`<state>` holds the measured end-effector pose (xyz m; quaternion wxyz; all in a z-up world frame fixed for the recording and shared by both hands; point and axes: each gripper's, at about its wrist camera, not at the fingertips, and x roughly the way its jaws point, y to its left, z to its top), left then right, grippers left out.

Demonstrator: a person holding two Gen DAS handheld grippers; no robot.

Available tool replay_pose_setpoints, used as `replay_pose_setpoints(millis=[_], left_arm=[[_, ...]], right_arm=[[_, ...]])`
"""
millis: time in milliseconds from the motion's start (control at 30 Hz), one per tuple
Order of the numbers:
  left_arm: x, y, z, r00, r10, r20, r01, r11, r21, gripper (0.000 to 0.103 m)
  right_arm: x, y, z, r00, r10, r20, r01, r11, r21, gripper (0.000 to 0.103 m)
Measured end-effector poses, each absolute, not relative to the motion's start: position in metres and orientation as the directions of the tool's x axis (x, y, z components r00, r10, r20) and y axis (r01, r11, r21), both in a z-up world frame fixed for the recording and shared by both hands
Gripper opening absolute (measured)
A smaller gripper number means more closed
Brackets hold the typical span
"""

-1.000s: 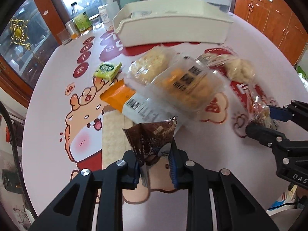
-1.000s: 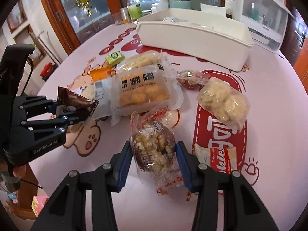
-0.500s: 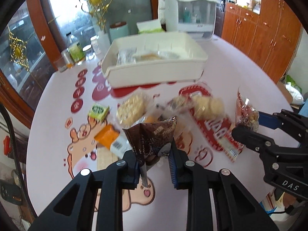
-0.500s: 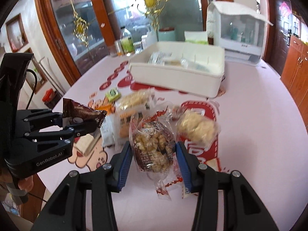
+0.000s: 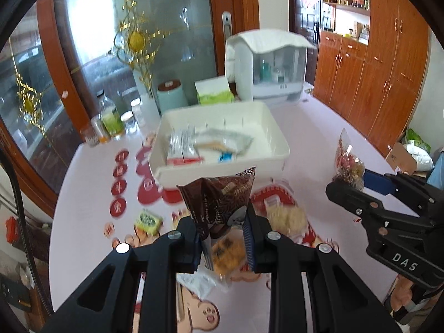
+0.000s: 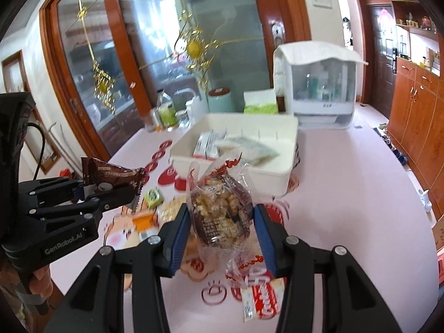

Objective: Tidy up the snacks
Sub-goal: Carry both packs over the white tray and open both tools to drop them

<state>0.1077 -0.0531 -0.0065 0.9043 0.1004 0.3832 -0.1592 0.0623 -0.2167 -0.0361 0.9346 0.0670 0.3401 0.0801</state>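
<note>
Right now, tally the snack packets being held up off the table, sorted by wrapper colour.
Brown packet: 1, in the left gripper
Clear bag: 1, in the right gripper
Total: 2

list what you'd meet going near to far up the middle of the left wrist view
left gripper → brown snack packet → white bin → green and white tissue pack → glass door

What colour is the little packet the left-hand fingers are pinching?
Dark chocolate brown, a crinkly foil snack packet; clearest in the left wrist view.
</note>
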Motion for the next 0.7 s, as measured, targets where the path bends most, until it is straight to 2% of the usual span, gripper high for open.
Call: replay_pose_setpoints(millis=[300, 433, 700], left_arm=[[0.149, -0.059, 0.039, 0.718, -0.201, -0.666, 0.339, 0.937, 0.082, 0.023], [0.177, -0.064, 0.051, 0.724, -0.168, -0.670, 0.318, 0.942, 0.108, 0.023], [0.238, -0.067, 0.066, 0.715, -0.166, -0.679, 0.300, 0.950, 0.084, 0.023]], right_arm=[[0.105, -0.222, 0.001, 0.807, 0.164, -0.567, -0.072, 0.981, 0.180, 0.046], [0.129, -0.227, 0.015, 0.813, 0.163, -0.559, -0.064, 0.979, 0.191, 0.046], [0.191, -0.239, 0.046, 0.801, 0.144, -0.581, -0.072, 0.987, 0.146, 0.046]])
